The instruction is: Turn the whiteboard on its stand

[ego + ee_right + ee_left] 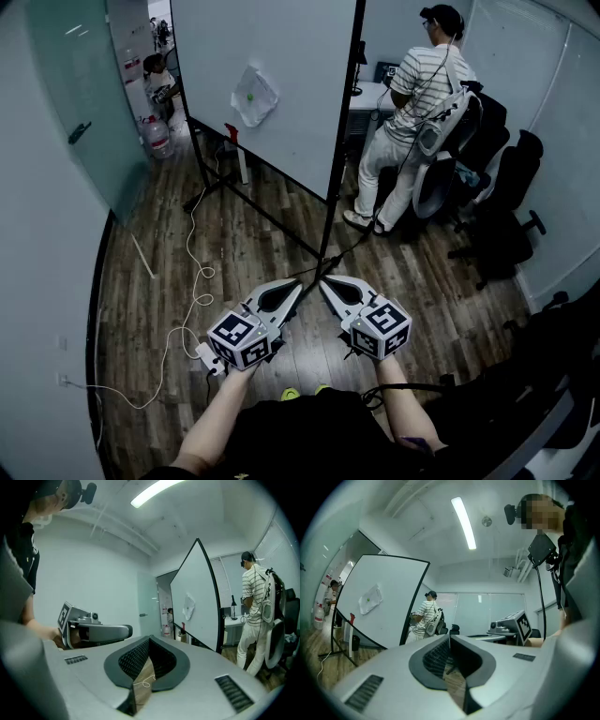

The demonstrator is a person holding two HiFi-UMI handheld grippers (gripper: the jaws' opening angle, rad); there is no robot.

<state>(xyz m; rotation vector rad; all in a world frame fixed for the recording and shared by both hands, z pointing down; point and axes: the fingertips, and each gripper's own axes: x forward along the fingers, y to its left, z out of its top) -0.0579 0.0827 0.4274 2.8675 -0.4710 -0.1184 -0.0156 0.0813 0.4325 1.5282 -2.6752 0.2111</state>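
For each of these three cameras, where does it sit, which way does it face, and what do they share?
Head view: on the person's head, steeply down at floor, whiteboard, forearms, left gripper, right gripper.
Left gripper view: on the left gripper, level along its shut jaws toward the whiteboard; right gripper at right.
Right gripper view: on the right gripper, along its shut jaws toward the whiteboard; left gripper at left.
Shared: all show the whiteboard and the striped-shirt person.

Office room, glass partition walls (pixel 487 613), black swivel chairs (pixel 511 202), desk (pixel 366 97), whiteboard (pixel 281 56) on stand, ceiling strip light (pixel 464 523)
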